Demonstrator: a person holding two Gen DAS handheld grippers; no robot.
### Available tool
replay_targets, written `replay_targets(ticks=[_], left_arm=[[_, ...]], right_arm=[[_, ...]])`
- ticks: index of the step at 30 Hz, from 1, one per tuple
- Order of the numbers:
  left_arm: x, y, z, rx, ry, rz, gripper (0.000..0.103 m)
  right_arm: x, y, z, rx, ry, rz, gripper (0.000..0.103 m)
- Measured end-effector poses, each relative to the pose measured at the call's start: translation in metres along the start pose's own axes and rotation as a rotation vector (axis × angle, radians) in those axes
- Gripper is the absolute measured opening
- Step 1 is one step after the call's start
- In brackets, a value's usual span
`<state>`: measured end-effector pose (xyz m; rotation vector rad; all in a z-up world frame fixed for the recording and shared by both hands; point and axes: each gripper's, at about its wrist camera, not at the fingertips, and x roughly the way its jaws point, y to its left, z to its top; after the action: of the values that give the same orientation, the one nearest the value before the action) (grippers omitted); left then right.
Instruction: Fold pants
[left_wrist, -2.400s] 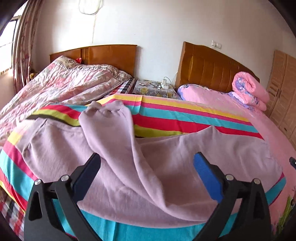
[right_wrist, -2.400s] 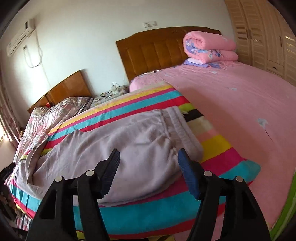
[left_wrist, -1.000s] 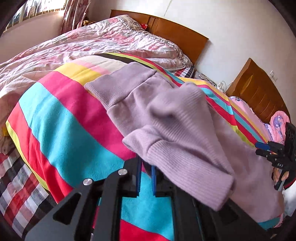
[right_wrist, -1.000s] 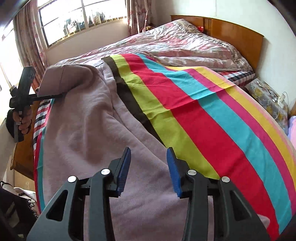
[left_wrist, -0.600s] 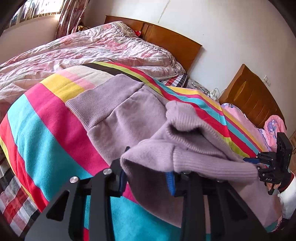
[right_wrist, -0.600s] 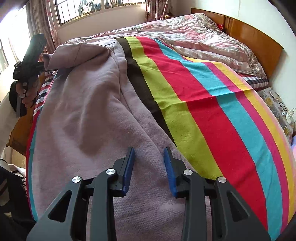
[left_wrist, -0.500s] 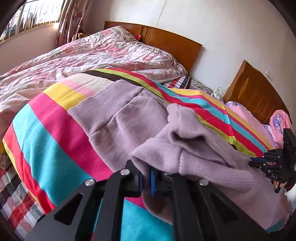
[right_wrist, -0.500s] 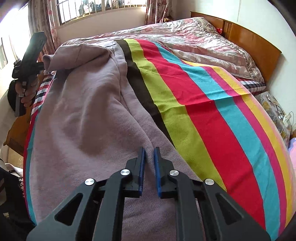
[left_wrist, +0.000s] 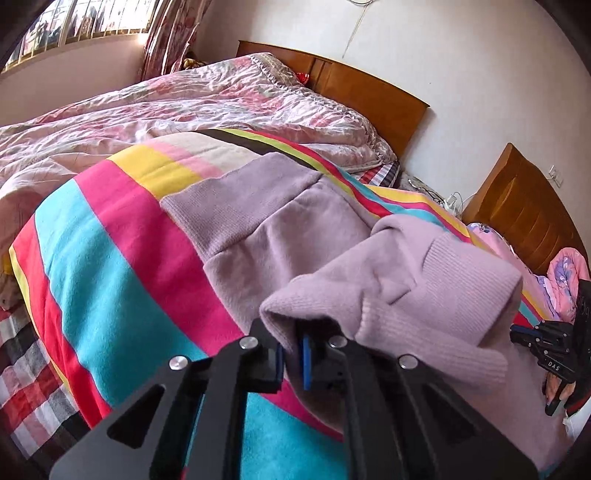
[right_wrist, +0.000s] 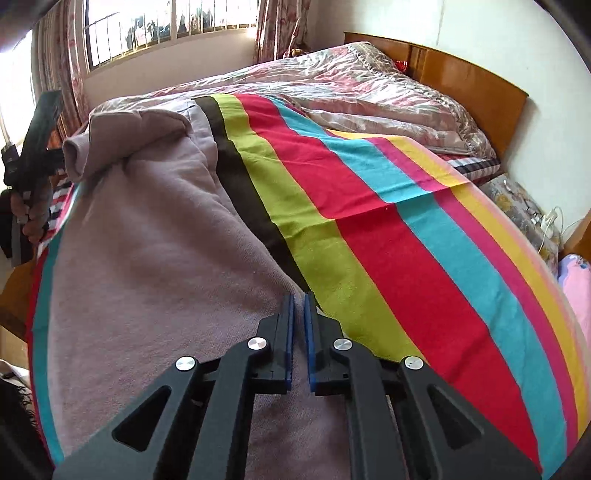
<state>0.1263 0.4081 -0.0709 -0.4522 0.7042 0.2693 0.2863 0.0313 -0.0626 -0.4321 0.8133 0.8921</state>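
Lilac pants (left_wrist: 295, 229) lie across a striped blanket (left_wrist: 110, 258). My left gripper (left_wrist: 292, 350) is shut on the ribbed cuff (left_wrist: 424, 295) of the upper leg and holds it raised over the other leg's flat cuff (left_wrist: 236, 199). In the right wrist view the pants (right_wrist: 147, 258) fill the left half. My right gripper (right_wrist: 299, 299) has its pads a narrow slit apart, jaws opening slightly, tips pressed into the fabric edge beside the black stripe; a thin bit of fabric seems caught there. The left gripper (right_wrist: 61, 164) shows far left, the right gripper (left_wrist: 517, 332) far right.
A pink floral quilt (left_wrist: 184, 110) covers the bed behind, below a wooden headboard (left_wrist: 369, 103). A second headboard (left_wrist: 524, 206) stands to the right, with a nightstand and cables (right_wrist: 524, 210) between the beds. A barred window (right_wrist: 166, 33) and a plaid sheet (left_wrist: 26, 369) border the blanket.
My right jaws came together from wide open to a slit on the pants' edge. My left jaws opened, then shut on the upper leg's cuff, which now hangs raised.
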Motion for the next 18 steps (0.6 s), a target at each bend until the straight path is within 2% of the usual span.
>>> replay_targets(ticks=[1, 2, 4, 6, 10, 13, 15, 16, 18], left_arm=[[-0.003, 0.001, 0.000, 0.000, -0.002, -0.002, 0.011], [-0.005, 0.002, 0.000, 0.000, -0.003, -0.009, 0.014], [-0.009, 0.005, 0.000, 0.005, -0.002, -0.005, 0.024], [-0.012, 0.006, -0.001, 0.015, -0.008, 0.009, 0.036], [-0.012, 0.006, -0.005, 0.009, -0.007, 0.015, 0.045], [-0.008, 0.006, -0.009, -0.008, 0.001, 0.027, 0.054], [-0.010, 0.008, -0.010, -0.019, 0.007, 0.028, 0.062], [-0.013, 0.008, -0.011, -0.015, 0.004, 0.032, 0.065], [-0.019, 0.009, -0.013, -0.002, -0.006, 0.042, 0.073]], right_arm=[[-0.011, -0.006, -0.003, 0.014, -0.021, 0.001, 0.025], [-0.022, -0.015, -0.007, 0.033, -0.042, 0.002, 0.028], [-0.038, -0.032, -0.020, 0.077, -0.051, -0.003, 0.029], [-0.046, -0.048, -0.036, 0.108, -0.027, -0.045, 0.029], [-0.039, -0.063, -0.059, 0.166, 0.028, -0.038, 0.029], [-0.034, -0.068, -0.056, 0.199, 0.012, -0.088, 0.029], [-0.039, -0.066, -0.048, 0.221, -0.014, -0.181, 0.029], [-0.043, -0.058, -0.041, 0.207, -0.043, -0.168, 0.029], [-0.048, -0.036, -0.019, 0.172, -0.098, -0.055, 0.033]])
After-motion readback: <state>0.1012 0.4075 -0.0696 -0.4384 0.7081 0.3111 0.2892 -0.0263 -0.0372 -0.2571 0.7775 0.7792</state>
